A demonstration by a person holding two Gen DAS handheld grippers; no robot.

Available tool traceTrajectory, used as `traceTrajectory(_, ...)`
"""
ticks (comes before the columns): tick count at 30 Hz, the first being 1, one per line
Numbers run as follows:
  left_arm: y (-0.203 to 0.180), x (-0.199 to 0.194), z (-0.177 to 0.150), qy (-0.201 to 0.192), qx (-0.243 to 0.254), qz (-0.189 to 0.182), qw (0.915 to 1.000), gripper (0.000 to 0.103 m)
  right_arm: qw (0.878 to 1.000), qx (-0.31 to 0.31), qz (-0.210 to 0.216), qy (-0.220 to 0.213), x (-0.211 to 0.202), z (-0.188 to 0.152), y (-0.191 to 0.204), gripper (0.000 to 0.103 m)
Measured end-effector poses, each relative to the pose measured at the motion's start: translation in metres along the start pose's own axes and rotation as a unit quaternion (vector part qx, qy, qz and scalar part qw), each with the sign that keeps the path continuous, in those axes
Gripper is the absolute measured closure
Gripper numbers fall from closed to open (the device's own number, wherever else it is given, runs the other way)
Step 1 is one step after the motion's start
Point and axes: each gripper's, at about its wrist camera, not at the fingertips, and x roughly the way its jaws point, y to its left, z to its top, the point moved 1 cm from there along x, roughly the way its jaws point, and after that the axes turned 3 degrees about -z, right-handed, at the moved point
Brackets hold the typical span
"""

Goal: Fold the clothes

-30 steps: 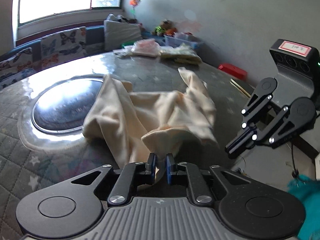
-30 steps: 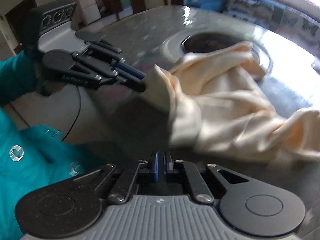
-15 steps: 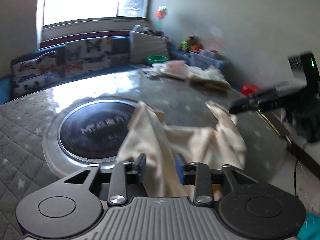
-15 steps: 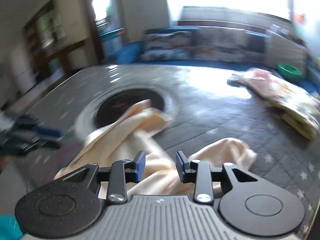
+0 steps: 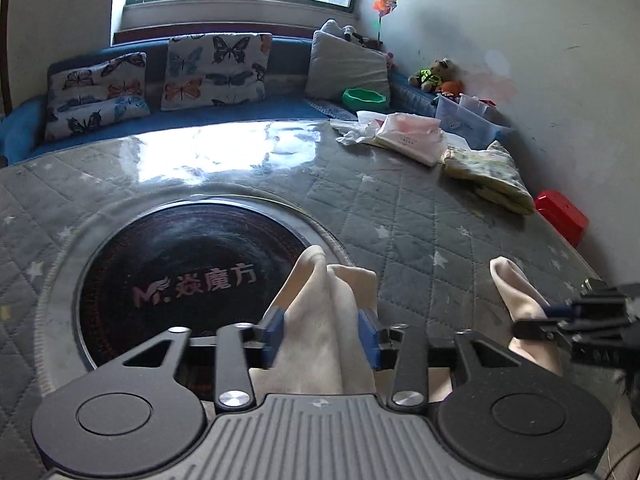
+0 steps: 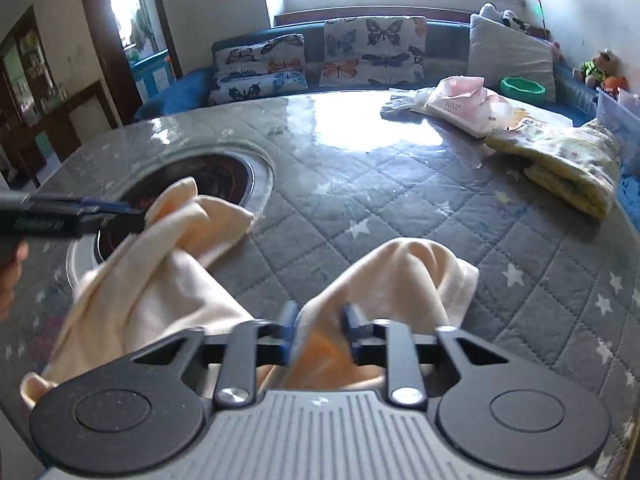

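A: How many cushions on the sofa?
B: Three: two butterfly cushions (image 5: 96,92) (image 5: 214,72) and one grey cushion (image 5: 346,66).

A: Garments on the table?
B: One cream cloth (image 6: 160,280) near us. At the far side, one pink packet (image 5: 408,136) and one yellow bundle (image 5: 488,176).

A: Grippers?
B: Two, a left gripper (image 5: 322,336) and a right gripper (image 6: 318,332).

A: Anything else?
B: One green bowl (image 5: 365,98), one red box (image 5: 562,214), one pinwheel (image 5: 386,2), one round hob (image 5: 188,280).
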Motion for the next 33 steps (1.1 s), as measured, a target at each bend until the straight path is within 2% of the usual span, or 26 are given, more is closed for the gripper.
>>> traceTrajectory(2, 0.001, 0.0, -0.002, -0.001, -0.002, -0.006, 1.0, 0.09, 1.0, -0.008, -0.004, -0.004, -0.005, -0.004, 0.001, 0.095)
traceTrajectory(5, 0.003, -0.007, -0.005, -0.008, -0.003, -0.006, 0.9999, 0.095, 1.0, -0.018, -0.011, -0.01, -0.014, -0.01, 0.002, 0.095)
traceTrajectory(12, 0.018, -0.031, -0.013, -0.026, -0.014, 0.011, 0.9995, 0.098, 0.996, -0.063, -0.053, -0.021, -0.063, -0.037, 0.001, 0.096)
traceTrajectory(15, 0.02, -0.037, -0.014, -0.031, -0.015, 0.013, 0.9993, 0.098, 0.994, -0.081, -0.069, -0.003, -0.079, -0.056, 0.001, 0.096)
traceTrajectory(19, 0.015, -0.042, -0.013, -0.033, -0.009, 0.0, 0.9994, 0.097, 0.992, -0.104, -0.068, 0.032, -0.089, -0.077, 0.005, 0.093)
traceTrajectory(20, 0.014, -0.041, -0.012, -0.033, -0.01, -0.001, 0.9994, 0.095, 0.991, -0.105, -0.071, 0.034, -0.091, -0.079, 0.006, 0.09)
traceTrajectory(22, 0.01, -0.04, -0.009, -0.035, -0.013, 0.002, 0.9993, 0.08, 0.992, -0.095, -0.074, 0.027, -0.097, -0.077, 0.005, 0.083)
traceTrajectory(23, 0.009, -0.038, -0.007, -0.034, -0.015, 0.002, 0.9993, 0.068, 0.993, -0.091, -0.078, 0.016, -0.101, -0.074, 0.004, 0.081)
traceTrajectory(24, 0.008, -0.035, -0.004, -0.033, -0.016, 0.003, 0.9993, 0.061, 0.993, -0.086, -0.082, 0.006, -0.105, -0.071, 0.004, 0.08)
traceTrajectory(26, 0.004, -0.026, 0.001, -0.029, -0.013, 0.005, 0.9995, 0.056, 0.993, -0.08, -0.086, -0.014, -0.111, -0.063, 0.004, 0.071)
traceTrajectory(28, 0.0, -0.015, 0.004, -0.022, -0.008, 0.014, 0.9996, 0.056, 0.993, -0.078, -0.084, -0.032, -0.114, -0.055, 0.005, 0.065)
traceTrajectory(31, 0.0, 0.001, 0.005, -0.01, -0.009, 0.027, 0.9995, 0.063, 0.993, -0.083, -0.066, -0.052, -0.109, -0.04, 0.008, 0.065)
traceTrajectory(32, 0.002, 0.005, 0.005, -0.004, -0.014, 0.025, 0.9996, 0.078, 0.993, -0.085, -0.059, -0.055, -0.104, -0.037, 0.011, 0.064)
traceTrajectory(33, 0.004, 0.007, 0.004, 0.0, -0.019, 0.021, 0.9996, 0.088, 0.993, -0.088, -0.053, -0.056, -0.099, -0.034, 0.013, 0.063)
